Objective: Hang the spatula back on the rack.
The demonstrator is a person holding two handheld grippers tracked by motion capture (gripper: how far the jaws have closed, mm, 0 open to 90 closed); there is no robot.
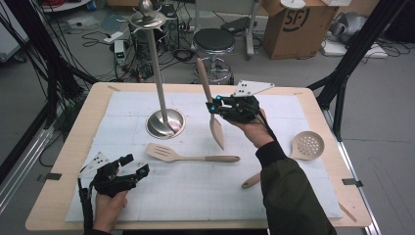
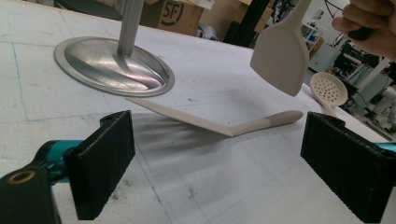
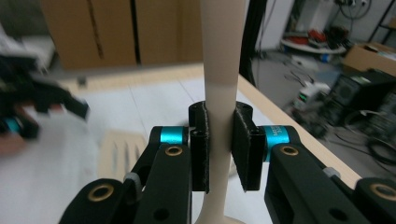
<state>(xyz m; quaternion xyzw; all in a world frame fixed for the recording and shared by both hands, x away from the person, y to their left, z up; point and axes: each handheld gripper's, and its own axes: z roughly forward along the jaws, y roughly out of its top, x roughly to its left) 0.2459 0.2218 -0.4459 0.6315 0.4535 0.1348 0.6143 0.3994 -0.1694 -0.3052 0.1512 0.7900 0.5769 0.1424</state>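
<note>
- Nearest the person, the left gripper [image 1: 139, 169] rests low over the white mat [image 1: 293, 196] at the front left — jaws spread wide with nothing between them, as the left gripper view confirms.
- Just beyond it the slotted turner [image 1: 181, 155] lies flat on the mat, head to the left, handle to the right; it is untouched.
- Farther right, a skimmer [image 1: 307, 145] with a perforated bowl lies on the mat, its handle running under the person's right sleeve [image 1: 284, 191].
- Mid-table, the right gripper [image 1: 214, 106] holds a solid spatula [image 1: 217, 130] lifted clear of the mat, blade down and handle up; in the right gripper view the jaws are closed firmly on the neck [image 3: 220, 116].
- Behind and to the left stands the utensil stand [image 1: 159, 73] — round metal base, tall pole, hooked crown at the top.
- My reading: the step in hand is carrying the spatula to the stand for hanging. The next move calls for raising it toward the crown, and possibly turning it, so the handle end meets a hook — whether the handle has a hole I cannot tell.
</note>
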